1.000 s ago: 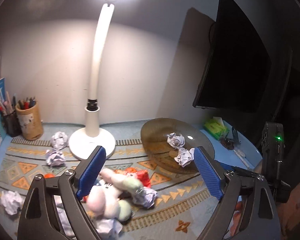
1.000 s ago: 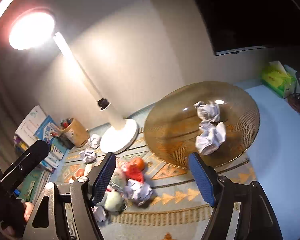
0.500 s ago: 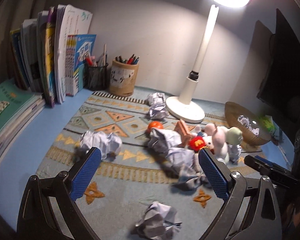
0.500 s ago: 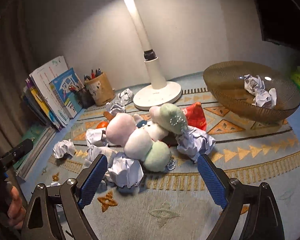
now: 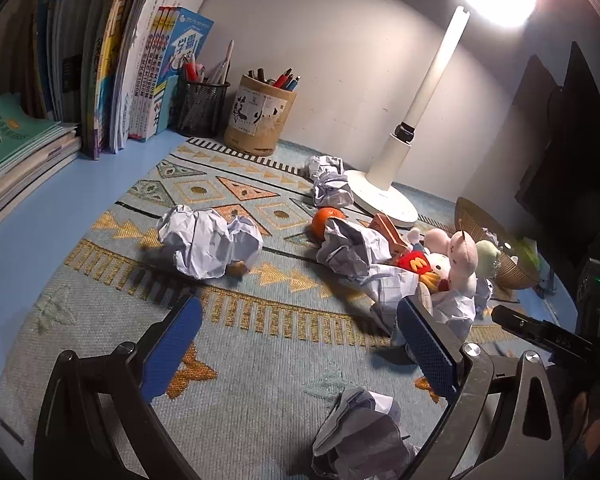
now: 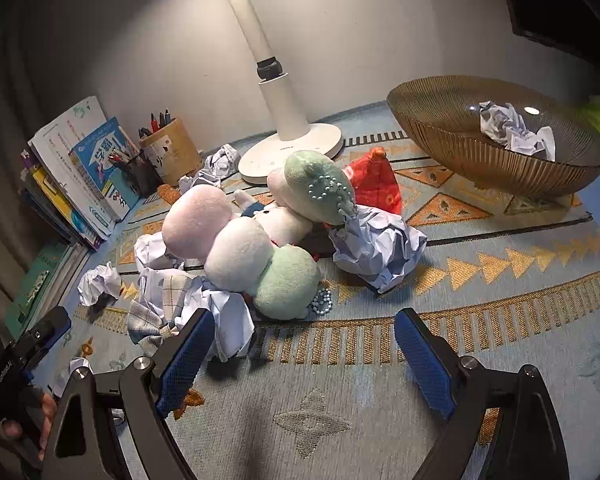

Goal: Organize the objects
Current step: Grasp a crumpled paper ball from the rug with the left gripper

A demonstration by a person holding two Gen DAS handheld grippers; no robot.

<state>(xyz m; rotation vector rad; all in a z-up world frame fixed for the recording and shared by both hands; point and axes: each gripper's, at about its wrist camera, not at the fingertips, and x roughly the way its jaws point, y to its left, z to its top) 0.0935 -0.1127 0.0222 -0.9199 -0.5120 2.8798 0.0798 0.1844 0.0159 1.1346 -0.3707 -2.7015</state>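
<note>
Several crumpled paper balls lie on a patterned mat (image 5: 260, 320): a large one (image 5: 208, 244) ahead of my left gripper (image 5: 300, 344) and one (image 5: 356, 436) just under it. My left gripper is open and empty above the mat. My right gripper (image 6: 304, 352) is open and empty, low over the mat, just in front of a heap of plush toys (image 6: 256, 240) and a paper ball (image 6: 376, 248). A brown ribbed glass bowl (image 6: 452, 144) at the right holds two paper balls (image 6: 512, 128). An orange (image 5: 326, 218) lies by the heap.
A white desk lamp (image 5: 388, 196) stands at the back of the mat. A pen cup (image 5: 260, 120), a mesh pen holder (image 5: 200, 108) and upright books (image 5: 132, 60) line the back left. A dark monitor (image 5: 572, 160) is at the right. A red packet (image 6: 376, 184) lies behind the toys.
Both grippers have swung left and dropped lower toward the mat. The left view moved from the lamp and bowl to the books and loose paper balls. The right gripper came closer to the plush heap.
</note>
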